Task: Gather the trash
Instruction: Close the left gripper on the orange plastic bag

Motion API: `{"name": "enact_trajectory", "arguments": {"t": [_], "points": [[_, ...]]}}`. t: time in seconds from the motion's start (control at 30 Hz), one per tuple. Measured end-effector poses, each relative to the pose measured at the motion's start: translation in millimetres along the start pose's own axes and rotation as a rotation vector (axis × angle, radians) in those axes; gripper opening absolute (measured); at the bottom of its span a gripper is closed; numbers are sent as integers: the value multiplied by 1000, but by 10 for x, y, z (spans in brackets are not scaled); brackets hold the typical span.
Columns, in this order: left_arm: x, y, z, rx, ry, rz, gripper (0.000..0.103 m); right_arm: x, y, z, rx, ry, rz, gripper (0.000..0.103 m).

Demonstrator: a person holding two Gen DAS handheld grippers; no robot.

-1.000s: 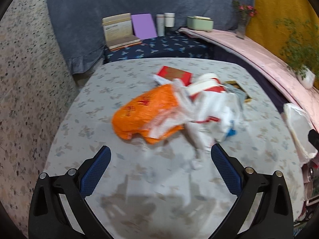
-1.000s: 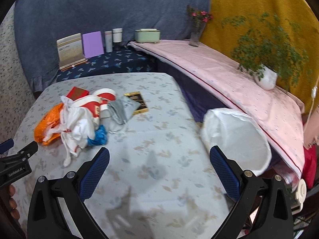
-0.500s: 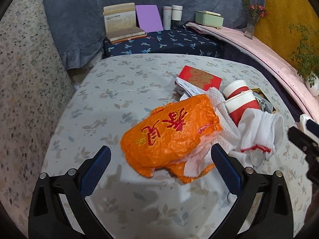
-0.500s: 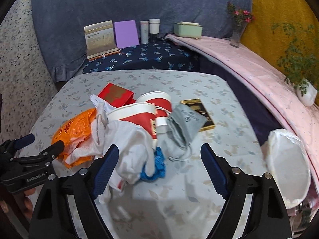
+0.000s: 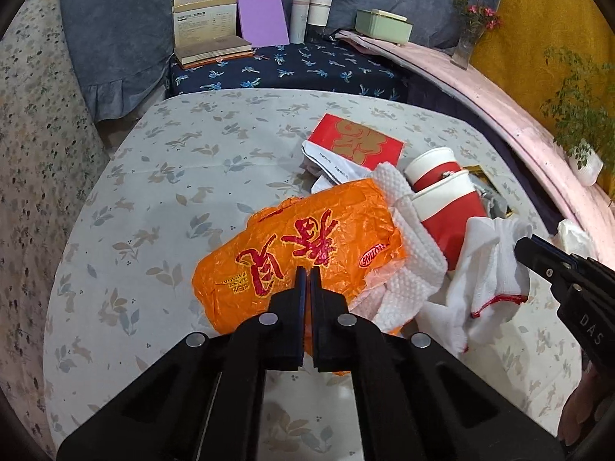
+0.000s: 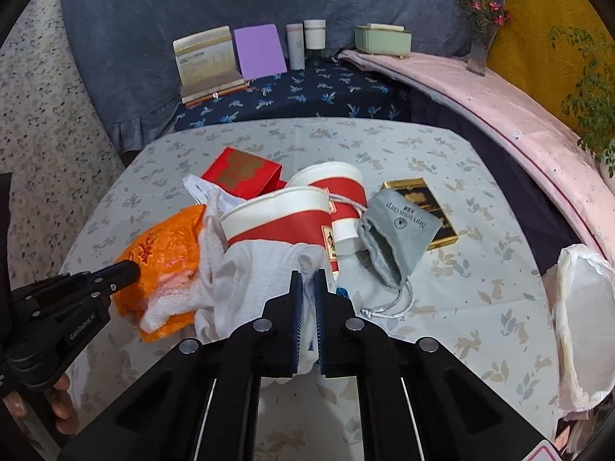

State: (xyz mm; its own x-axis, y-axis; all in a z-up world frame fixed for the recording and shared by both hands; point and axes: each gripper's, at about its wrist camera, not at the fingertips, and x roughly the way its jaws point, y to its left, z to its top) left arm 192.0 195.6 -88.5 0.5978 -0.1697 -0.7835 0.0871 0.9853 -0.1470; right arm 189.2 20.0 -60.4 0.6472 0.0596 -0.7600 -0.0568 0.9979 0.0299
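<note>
table [image 5: 161, 176] leaf-print cloth | left gripper [image 5: 306, 274] pinching orange bag [image 5: 292, 246] | right gripper [image 6: 306, 278] pinching white cloth [image 6: 261, 269]

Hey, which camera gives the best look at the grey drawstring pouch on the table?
The right wrist view. There the grey drawstring pouch lies in full sight, open mouth, printed lettering and silver cord all clear, resting partly on the gold-edged black box. In the left wrist view the red-and-white paper cups hide nearly all of it.
</note>
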Motion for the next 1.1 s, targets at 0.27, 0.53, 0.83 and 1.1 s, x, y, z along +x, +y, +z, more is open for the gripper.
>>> {"name": "enact_trajectory", "arguments": {"t": [0.27, 0.53, 0.83, 1.1], "points": [[-369, -131, 13, -5, -62, -11, 0, -480, -195, 116, 27, -103, -19, 6], [-374, -162, -37, -14, -51, 10, 37, -753, -465, 34, 72, -129, -53, 6], [4, -118, -35, 15, -16, 53, 74, -656, -601, -72, 103, -94, -46, 6], [115, -17, -47, -9, 23, 19, 2, -552, -582, -91, 103, -71, -34, 6]]}}
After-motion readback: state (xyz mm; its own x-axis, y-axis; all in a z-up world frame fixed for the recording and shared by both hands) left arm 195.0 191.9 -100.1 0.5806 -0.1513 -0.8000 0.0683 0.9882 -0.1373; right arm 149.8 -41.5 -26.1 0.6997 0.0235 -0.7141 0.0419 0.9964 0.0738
